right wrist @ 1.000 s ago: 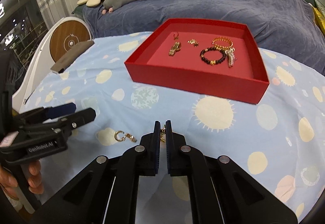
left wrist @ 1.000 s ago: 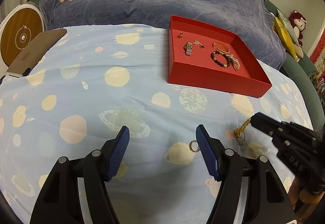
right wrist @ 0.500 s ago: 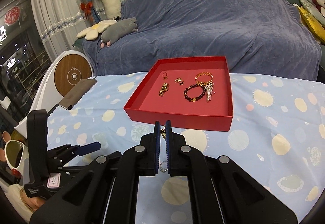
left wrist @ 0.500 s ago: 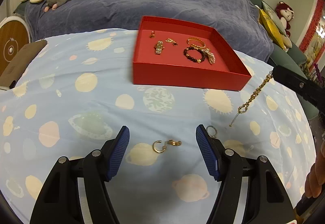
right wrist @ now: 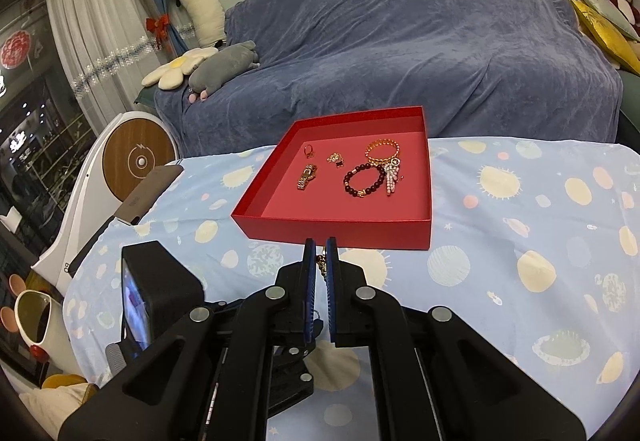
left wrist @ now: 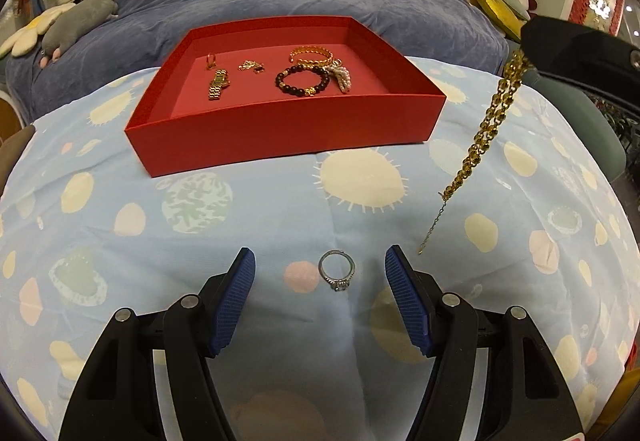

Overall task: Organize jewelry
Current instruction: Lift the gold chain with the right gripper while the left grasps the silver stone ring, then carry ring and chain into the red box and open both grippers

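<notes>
Lifted since the earlier frame, the limp, light gold chain (left wrist: 490,121) was dangled at two o'clock, pinched at its top end by the closed right gripper (right wrist: 320,255), while the left gripper (left wrist: 320,281) was held open around a ring (left wrist: 337,271).

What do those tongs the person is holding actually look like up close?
Both tongs are matte black plastic with triangular cut-outs and round silver rivets. The left tongs carry ribbed blue pads on the inner faces; the right tongs have the same blue lining. A black box with a small screen is mounted on the left tongs.
</notes>
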### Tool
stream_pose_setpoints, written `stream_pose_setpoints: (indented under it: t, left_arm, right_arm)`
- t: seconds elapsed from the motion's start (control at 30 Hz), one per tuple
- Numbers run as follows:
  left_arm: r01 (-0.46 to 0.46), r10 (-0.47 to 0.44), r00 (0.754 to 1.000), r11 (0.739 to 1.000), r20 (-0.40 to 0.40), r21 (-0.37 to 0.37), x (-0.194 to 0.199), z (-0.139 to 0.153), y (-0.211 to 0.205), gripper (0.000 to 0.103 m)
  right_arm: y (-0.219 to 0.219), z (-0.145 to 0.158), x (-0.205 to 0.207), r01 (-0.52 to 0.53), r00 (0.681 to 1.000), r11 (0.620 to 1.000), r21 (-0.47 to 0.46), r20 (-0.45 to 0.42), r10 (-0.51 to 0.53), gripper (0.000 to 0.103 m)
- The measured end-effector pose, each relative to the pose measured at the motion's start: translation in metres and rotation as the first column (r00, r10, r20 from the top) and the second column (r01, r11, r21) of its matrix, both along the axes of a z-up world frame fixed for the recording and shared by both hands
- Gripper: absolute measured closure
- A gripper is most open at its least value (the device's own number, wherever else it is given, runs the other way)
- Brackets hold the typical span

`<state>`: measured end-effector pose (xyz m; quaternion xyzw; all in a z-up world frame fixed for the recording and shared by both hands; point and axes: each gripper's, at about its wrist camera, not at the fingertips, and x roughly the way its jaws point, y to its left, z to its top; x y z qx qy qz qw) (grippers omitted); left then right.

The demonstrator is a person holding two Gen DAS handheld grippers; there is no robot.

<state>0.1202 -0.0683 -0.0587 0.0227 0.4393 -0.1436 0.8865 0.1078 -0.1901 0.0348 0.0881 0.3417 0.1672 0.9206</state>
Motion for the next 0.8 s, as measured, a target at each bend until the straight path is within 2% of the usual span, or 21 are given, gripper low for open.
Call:
stream_pose_setpoints:
  t: [0.1, 0.2, 0.3, 0.6, 0.8]
  left_arm:
    - [0.002, -0.002, 1.000, 1.000, -0.008, 0.027, 0.002, -0.009, -0.005, 0.051]
    - [0.011, -0.013, 1.000, 0.998, 0.019, 0.067, 0.000, -0.010, -0.008, 0.063]
    - [0.015, -0.017, 1.000, 0.997, 0.025, 0.075, -0.001, -0.010, -0.009, 0.085]
    - [0.003, -0.003, 1.000, 1.000, 0.001, 0.021, -0.003, 0.001, 0.005, 0.086]
    - [-0.044, 0.044, 0.999, 0.996, -0.007, -0.073, -0.001, 0.027, 0.031, 0.086]
  right_arm:
    - [-0.002, -0.001, -0.001, 0.005, 1.000, 1.000, 0.001, -0.007, -0.005, 0.099]
    - [-0.004, -0.001, 0.000, 0.011, 1.000, 1.000, 0.005, -0.009, -0.011, 0.099]
    - [-0.006, -0.002, 0.000, 0.016, 1.000, 1.000, 0.007, -0.011, -0.016, 0.099]
    - [-0.011, -0.003, 0.002, 0.036, 0.999, 0.999, 0.009, -0.016, -0.036, 0.099]
    - [-0.013, -0.001, 0.003, 0.040, 0.999, 0.999, 0.011, -0.015, -0.040, 0.099]
